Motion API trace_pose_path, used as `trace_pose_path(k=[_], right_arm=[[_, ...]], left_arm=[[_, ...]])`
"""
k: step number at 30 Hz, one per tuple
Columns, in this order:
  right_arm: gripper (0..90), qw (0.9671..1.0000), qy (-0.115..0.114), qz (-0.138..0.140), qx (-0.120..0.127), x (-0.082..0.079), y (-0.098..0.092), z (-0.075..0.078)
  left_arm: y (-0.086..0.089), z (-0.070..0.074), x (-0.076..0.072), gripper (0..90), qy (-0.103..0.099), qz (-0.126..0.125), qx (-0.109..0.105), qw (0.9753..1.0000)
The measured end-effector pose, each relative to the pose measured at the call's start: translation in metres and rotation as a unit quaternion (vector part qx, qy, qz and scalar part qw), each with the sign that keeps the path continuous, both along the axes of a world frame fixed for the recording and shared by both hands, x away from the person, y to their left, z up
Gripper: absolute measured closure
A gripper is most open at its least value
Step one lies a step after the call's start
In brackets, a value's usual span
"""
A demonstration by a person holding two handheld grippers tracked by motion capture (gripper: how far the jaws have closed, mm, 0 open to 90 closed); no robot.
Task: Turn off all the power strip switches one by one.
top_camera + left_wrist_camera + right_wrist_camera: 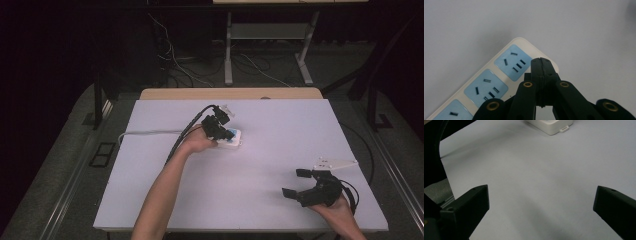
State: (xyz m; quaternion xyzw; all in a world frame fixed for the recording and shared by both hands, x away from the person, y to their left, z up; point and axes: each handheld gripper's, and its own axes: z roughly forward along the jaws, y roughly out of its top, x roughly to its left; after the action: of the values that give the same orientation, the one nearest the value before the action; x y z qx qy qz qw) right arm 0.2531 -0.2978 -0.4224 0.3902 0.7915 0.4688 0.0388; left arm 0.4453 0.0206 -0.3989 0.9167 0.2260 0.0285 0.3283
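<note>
Here, high view: the left gripper (223, 131) sits directly over the white power strip (234, 141), near the middle of the pale table (260, 200).
Strip against left tool: the strip lies under and just beyond the black jaws; only its end with blue socket faces pokes out past them, toward the right gripper's side.
Strip cord: a grey cord (150, 133) runs from behind the left gripper away toward the table's left edge.
Right gripper (295, 185): it hangs low near the person's edge of the table, well apart from the strip, jaws spread wide and holding nothing.

Left gripper view, tool state: the left gripper (541, 61) has its jaws pressed flat together, nothing between them.
Strip against tips: the power strip (499, 75) lies slantwise beneath and to the left of the clenched tips; the tips hover over its end edge, just right of the last blue socket (512, 62); whether they touch the casing I cannot tell.
More sockets: a second blue socket (485, 88) lies lower left, beside the linkage.

Right gripper view, tool state: the right gripper (541, 200) stands released, its two jaws far apart over bare table (536, 182).
Strip against right tool: a corner of the power strip (551, 126) lies far ahead, beyond the gap, slightly right of centre.
</note>
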Motion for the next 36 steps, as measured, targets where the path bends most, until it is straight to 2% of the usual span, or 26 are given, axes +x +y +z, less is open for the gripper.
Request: trace_pose_path(k=[7,13,18,21,24,28,31,34,36], right_arm=[[0.2,1.0000,-0.002,-0.001,0.000,0.000,0.000,0.000],[0.2,1.0000,-0.002,-0.001,0.000,-0.001,0.000,0.000],[0.1,1.0000,-0.002,-0.002,0.001,-0.001,0.000,0.001],[0.1,1.0000,-0.003,-0.002,0.001,-0.001,0.000,0.001],[0.2,1.0000,-0.005,-0.001,0.001,-0.001,0.001,0.001],[0.1,1.0000,-0.004,-0.001,0.001,-0.001,0.002,0.001],[0.1,1.0000,-0.004,-0.001,0.001,-0.001,0.002,0.001],[0.1,1.0000,-0.005,-0.003,0.002,-0.001,0.001,0.001],[0.2,1.0000,-0.005,-0.005,0.002,-0.001,0.001,0.001]], left_arm=[[0.008,0.011,-0.008,89.4,-0.012,-0.001,-0.008,0.9999],[0.024,0.024,-0.016,88.6,-0.016,0.014,-0.033,0.9992],[0.046,0.028,-0.026,73.9,-0.019,0.039,-0.061,0.9972],[0.060,0.028,-0.032,61.8,-0.002,0.054,-0.076,0.9956],[0.071,0.028,-0.039,48.9,0.002,0.070,-0.089,0.9936],[0.086,0.032,-0.049,29.2,-0.002,0.077,-0.104,0.9915],[0.094,0.035,-0.058,19.0,-0.013,0.084,-0.117,0.9894],[0.100,0.035,-0.066,3.3,-0.003,0.092,-0.114,0.9893],[0.105,0.035,-0.072,0.0,-0.008,0.096,-0.116,0.9885]])
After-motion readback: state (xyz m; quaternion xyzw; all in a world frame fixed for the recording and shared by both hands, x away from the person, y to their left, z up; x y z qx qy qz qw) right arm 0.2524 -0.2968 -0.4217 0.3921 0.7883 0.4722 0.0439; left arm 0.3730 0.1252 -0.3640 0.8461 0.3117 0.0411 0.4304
